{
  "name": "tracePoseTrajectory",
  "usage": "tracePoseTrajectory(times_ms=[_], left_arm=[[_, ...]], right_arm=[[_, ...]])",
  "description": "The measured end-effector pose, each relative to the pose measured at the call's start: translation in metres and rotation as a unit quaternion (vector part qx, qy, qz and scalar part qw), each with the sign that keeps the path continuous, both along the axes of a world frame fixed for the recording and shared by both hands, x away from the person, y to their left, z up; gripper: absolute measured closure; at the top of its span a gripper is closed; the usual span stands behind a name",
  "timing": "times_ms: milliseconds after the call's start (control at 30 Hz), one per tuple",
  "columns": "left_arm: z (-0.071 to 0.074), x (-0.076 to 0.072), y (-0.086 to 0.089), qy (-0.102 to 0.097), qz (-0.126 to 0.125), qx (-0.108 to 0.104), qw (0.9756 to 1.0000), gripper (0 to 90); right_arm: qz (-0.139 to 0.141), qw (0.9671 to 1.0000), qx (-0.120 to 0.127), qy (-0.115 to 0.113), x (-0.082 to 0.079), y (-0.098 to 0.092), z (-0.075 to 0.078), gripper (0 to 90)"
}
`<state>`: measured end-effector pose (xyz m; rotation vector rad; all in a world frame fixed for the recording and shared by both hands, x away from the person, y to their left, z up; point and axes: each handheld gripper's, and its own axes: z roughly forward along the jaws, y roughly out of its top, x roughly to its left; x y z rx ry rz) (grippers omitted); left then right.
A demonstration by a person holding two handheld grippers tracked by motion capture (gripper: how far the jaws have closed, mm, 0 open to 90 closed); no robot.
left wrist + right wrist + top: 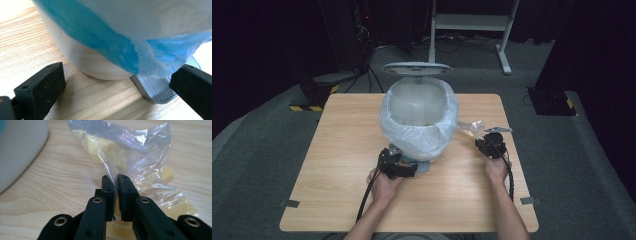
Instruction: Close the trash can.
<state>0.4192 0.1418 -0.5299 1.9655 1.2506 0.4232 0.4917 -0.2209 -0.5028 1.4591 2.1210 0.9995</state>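
High view: wooden table (337, 165), grey carpet (582, 165), dark room.

We note a light wooden square table (337, 165) on grey carpet floor (572, 165); a white metal-framed stand (472, 22) behind, dark surroundings.

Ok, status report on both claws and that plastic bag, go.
Right claw pinched shut on clear plastic bag of yellow pieces. Left claw open at bin's foot pedal. Lined bin, lid up, path clear.
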Motion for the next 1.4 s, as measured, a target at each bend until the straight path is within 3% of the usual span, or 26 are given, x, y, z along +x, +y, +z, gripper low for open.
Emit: tracePoseTrajectory(times_ms=[267, 1200, 1400], left_arm=[[0.000, 0.000, 0.000, 0.000, 0.000, 0.000, 1.0000, 0.2], [0.000, 0.000, 0.000, 0.000, 0.000, 0.000, 1.0000, 0.2], [0.000, 0.000, 0.000, 0.000, 0.000, 0.000, 1.0000, 0.2]], right_arm=[[0.012, 0.9998, 0.015, -0.005, -0.010, -0.002, 0.012, 84.9], [0.008, 0.9976, 0.061, -0.032, -0.047, -0.025, 0.038, 85.3], [0.011, 0.9973, 0.062, -0.039, -0.054, -0.027, 0.044, 85.4]])
